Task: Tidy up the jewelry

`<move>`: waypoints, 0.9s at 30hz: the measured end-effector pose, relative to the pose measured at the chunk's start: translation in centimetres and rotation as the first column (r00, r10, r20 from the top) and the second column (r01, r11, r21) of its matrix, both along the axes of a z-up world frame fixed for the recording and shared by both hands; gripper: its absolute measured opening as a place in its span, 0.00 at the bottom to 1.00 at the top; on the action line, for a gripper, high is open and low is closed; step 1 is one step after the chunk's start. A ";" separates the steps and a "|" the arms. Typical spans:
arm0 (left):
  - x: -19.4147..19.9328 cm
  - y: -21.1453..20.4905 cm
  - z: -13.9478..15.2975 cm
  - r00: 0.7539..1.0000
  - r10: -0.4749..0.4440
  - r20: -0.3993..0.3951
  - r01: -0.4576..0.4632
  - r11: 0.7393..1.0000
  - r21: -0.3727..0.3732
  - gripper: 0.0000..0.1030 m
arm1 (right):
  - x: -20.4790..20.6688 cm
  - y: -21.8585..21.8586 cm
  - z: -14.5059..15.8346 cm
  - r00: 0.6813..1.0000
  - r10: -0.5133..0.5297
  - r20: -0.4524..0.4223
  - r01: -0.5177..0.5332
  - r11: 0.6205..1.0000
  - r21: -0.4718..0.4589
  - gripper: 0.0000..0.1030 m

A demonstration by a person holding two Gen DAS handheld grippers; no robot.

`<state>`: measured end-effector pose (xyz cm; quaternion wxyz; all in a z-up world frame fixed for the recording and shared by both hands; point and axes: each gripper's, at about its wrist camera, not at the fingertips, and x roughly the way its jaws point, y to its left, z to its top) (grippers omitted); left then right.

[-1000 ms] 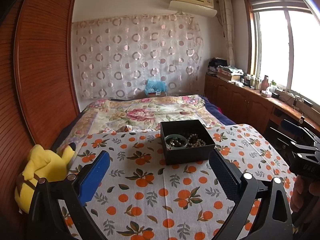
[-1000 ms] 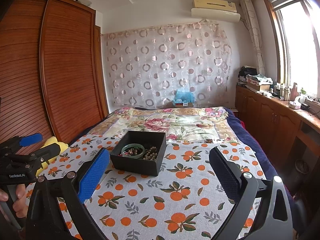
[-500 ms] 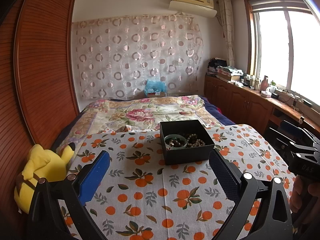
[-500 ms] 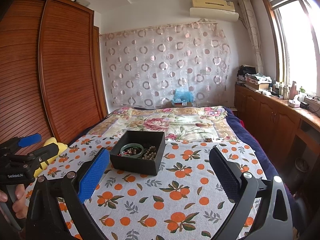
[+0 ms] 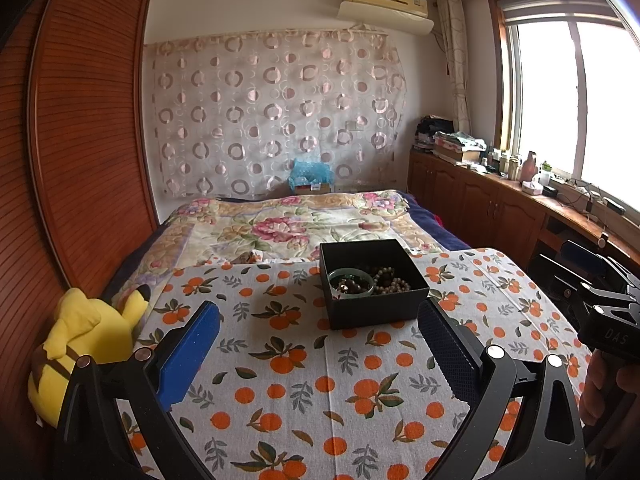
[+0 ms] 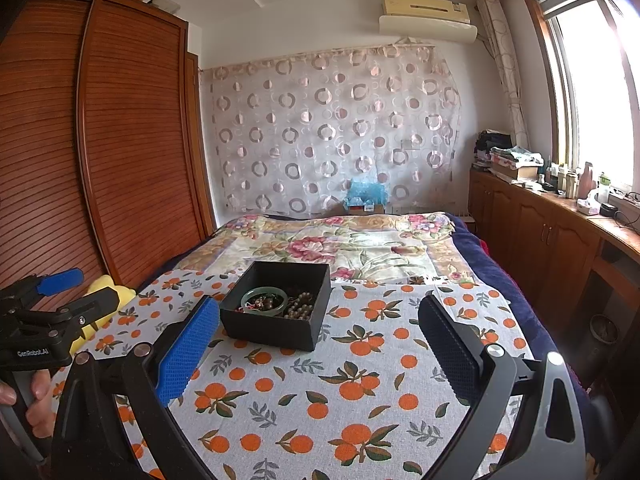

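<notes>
Orange-print cloth (image 5: pixel 304 376), black box (image 5: pixel 372 304) of beads, plush (image 5: pixel 80 344) fully visible only left-view

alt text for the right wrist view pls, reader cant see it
An open black box holding a green bangle and beaded bracelets sits on an orange-print cloth over a bed. The open, empty right gripper frames it in the foreground; the left gripper shows at the left edge.

My left wrist camera looks forward over the orange-print cloth (image 5: pixel 320 380) from the left; my right one faces likewise from the right. Both share the black box (image 5: pixel 372 284) (image 6: pixel 280 312), near.
</notes>
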<state>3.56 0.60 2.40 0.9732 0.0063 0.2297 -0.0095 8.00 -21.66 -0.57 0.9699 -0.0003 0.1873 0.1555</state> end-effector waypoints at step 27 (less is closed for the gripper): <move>0.0 0.0 0.0 1.000 0.000 0.002 0.000 1.000 0.003 0.93 | -0.1 -0.3 0.1 1.000 -0.002 0.002 0.002 1.000 0.002 0.97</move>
